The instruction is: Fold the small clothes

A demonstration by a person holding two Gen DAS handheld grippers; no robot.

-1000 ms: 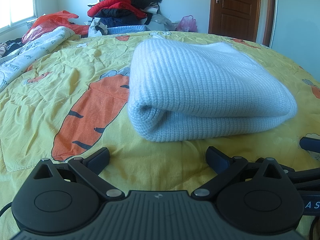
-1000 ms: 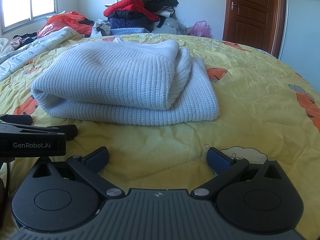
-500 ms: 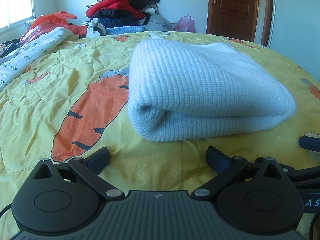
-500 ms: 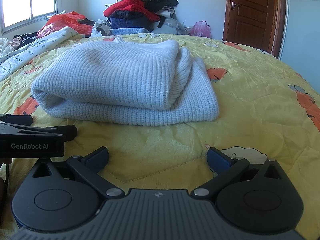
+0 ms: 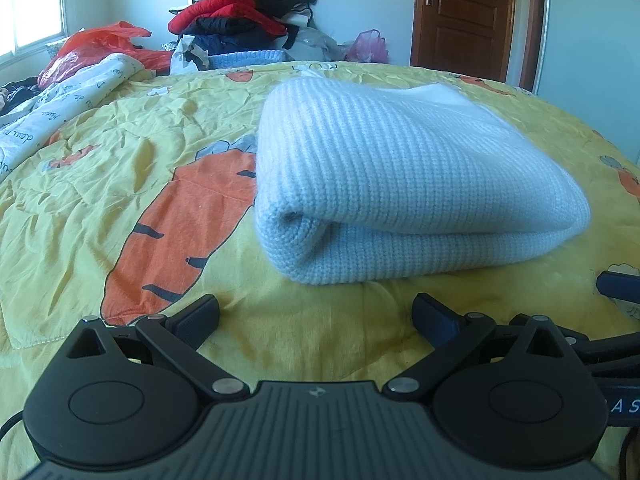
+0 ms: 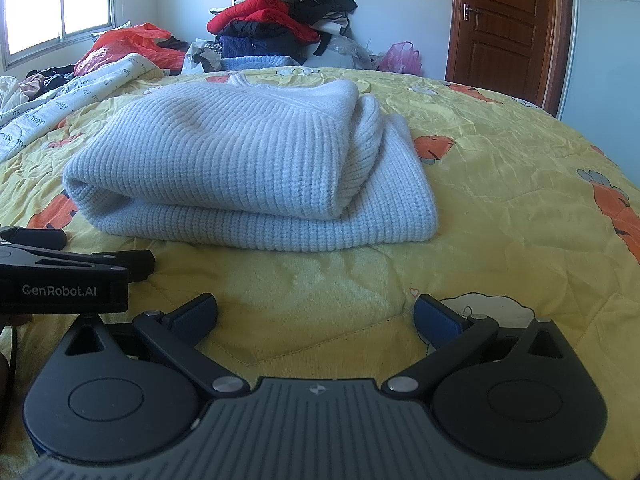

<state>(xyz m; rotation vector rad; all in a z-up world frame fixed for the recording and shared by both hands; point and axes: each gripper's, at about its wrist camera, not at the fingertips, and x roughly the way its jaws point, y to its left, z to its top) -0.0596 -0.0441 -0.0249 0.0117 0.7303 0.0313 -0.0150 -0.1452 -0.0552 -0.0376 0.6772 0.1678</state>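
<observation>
Since the pale blue ribbed knit sweater [image 5: 404, 184] already lies folded in layers on the yellow carrot-print quilt [image 5: 120, 184], at twelve o'clock from both tools, the folding is judged finished. The left gripper [image 5: 316, 314] and right gripper [image 6: 314, 314] are spread wide and empty; next, another garment must be fetched. Little has shifted over the last second.
</observation>
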